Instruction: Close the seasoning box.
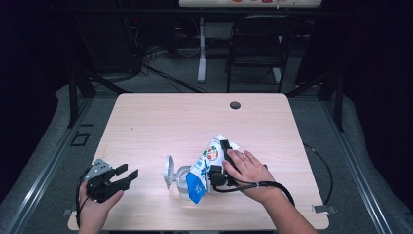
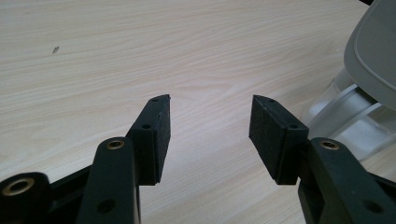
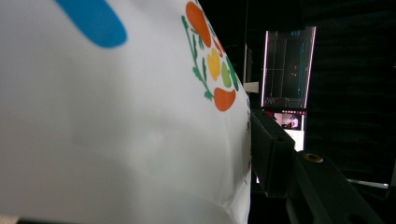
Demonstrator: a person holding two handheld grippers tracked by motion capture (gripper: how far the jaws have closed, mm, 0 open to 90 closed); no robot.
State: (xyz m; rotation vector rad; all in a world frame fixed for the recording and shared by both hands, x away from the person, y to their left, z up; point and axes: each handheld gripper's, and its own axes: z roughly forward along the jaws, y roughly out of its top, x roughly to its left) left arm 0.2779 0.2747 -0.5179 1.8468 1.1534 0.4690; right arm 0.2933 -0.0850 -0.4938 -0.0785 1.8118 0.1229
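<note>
A white pouch (image 1: 207, 163) with blue patches and a fruit print hangs tilted, its blue lower corner over a clear container (image 1: 182, 183). My right gripper (image 1: 219, 148) is shut on the pouch, a hand wrapped over its body. In the right gripper view the pouch (image 3: 116, 116) covers one jaw, and the other jaw's pad (image 3: 268, 149) presses against its edge. The container's grey lid (image 1: 168, 170) stands flipped up on its left side. At the table's front left, my left gripper (image 1: 127, 171) is open with nothing between its fingers, pointing toward the container (image 2: 345, 116) and its lid (image 2: 373, 51).
The pale wooden table (image 1: 160, 122) has a black grommet hole (image 1: 235, 105) near its far edge. A black chair (image 1: 258, 44) and a white table leg (image 1: 201, 48) stand beyond it. A cable (image 1: 321, 165) trails off the right side.
</note>
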